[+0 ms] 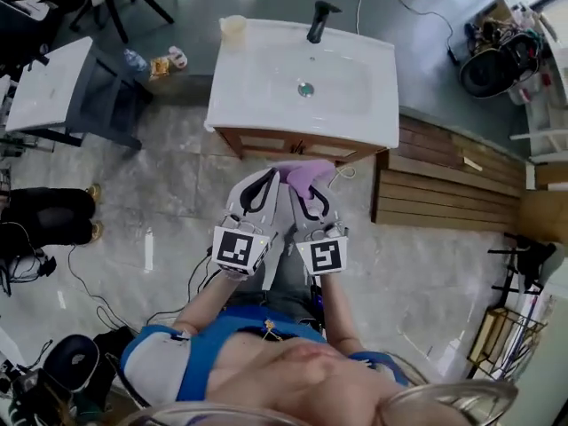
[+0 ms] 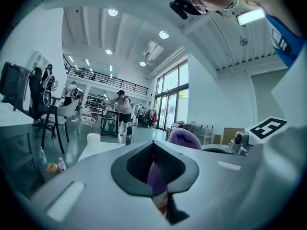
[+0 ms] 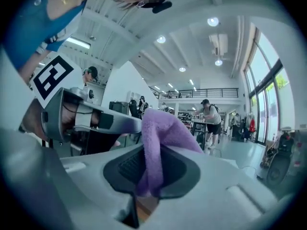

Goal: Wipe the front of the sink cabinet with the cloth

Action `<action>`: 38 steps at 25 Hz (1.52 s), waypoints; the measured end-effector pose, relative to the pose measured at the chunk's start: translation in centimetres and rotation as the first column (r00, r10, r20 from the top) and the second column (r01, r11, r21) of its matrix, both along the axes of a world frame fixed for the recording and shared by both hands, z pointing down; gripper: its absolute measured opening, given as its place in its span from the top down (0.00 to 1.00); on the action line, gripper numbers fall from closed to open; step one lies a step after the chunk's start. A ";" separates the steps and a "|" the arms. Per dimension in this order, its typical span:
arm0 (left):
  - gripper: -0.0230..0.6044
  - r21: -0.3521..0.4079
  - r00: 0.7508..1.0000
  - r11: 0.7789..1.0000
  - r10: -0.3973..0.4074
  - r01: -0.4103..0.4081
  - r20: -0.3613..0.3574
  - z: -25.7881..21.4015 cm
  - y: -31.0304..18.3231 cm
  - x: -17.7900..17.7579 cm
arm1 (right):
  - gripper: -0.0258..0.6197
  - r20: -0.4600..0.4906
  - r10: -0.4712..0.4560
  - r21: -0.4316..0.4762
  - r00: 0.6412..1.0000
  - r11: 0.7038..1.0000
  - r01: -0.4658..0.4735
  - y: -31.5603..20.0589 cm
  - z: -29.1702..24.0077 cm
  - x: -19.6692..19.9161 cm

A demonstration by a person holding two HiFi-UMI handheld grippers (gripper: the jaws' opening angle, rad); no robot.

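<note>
Fingers (image 3: 120,166) on your right gripper (image 1: 312,193) pinch the purple cloth (image 1: 303,177); your left gripper (image 1: 263,187) looks closed on a fold too. Mid-frame, the cloth sits just short of the sink cabinet front (image 1: 284,143). Bunched this small, it could let bare fingers scrape the wood, or tug free if your grippers part.

The cloth (image 3: 163,128) is seen to be soft, fleecy purple fabric. The left gripper (image 2: 154,172) and right gripper (image 3: 144,178) are shelled in smooth, matt, pale plastic, and their pads (image 3: 125,164) are faced with black ribbed material. The sink (image 1: 359,105) is finished in glossy white, the cabinet (image 1: 293,145) in brown wood, and the floor (image 1: 177,193) in grey, stone-like tile.
</note>
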State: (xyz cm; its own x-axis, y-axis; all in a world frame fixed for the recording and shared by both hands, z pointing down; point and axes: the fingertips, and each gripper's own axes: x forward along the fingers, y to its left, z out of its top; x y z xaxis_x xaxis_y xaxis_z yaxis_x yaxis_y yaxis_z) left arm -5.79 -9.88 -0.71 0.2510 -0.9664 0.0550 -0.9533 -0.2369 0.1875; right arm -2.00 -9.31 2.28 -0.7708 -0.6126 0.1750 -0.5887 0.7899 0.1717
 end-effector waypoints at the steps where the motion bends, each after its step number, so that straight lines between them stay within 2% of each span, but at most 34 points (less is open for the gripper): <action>1: 0.97 0.000 1.000 1.000 0.010 -0.010 -0.003 -1.8 1.2 -0.2 | 0.86 0.009 0.008 0.007 1.000 1.000 -0.008 1.2 -2.1 -0.4; 6: 0.97 0.039 0.997 0.997 0.072 -0.072 0.003 -9.0 6.9 -1.0 | 0.86 0.077 0.050 0.054 0.996 0.997 -0.054 6.5 -9.8 -2.1; 11: 0.97 0.070 0.995 0.992 0.100 -0.101 0.017 -12.6 11.9 -1.4 | 0.86 0.111 0.100 0.101 0.989 0.989 -0.111 10.5 -12.9 -2.5; 17: 0.97 0.070 0.996 0.994 0.084 -0.084 0.003 -13.6 14.5 -1.3 | 0.86 0.114 0.078 0.134 0.990 0.987 -0.094 13.5 -14.5 -2.2; 22: 0.97 0.108 0.998 0.992 0.055 -0.059 0.039 -15.4 15.2 0.1 | 0.86 0.121 -0.008 0.135 0.993 0.991 -0.009 14.5 -15.5 -1.4; 26: 0.97 0.107 0.999 0.994 0.027 -0.031 0.037 -16.1 15.7 2.2 | 0.86 0.093 -0.071 0.110 0.993 0.992 0.061 14.8 -16.2 0.4; 31: 0.97 0.120 1.000 0.993 -0.004 0.001 0.027 -16.2 15.7 3.4 | 0.86 0.068 -0.060 0.105 0.996 0.993 0.052 13.9 -16.0 2.6; 35: 0.97 0.112 1.000 0.994 -0.005 0.001 0.031 -15.7 15.2 4.2 | 0.86 0.082 -0.060 0.092 0.995 0.994 0.052 13.6 -16.5 3.9; 38: 0.97 0.105 0.999 0.994 0.000 -0.004 0.041 -15.1 15.2 5.4 | 0.86 0.098 -0.079 0.118 0.992 0.991 0.067 13.5 -16.8 5.0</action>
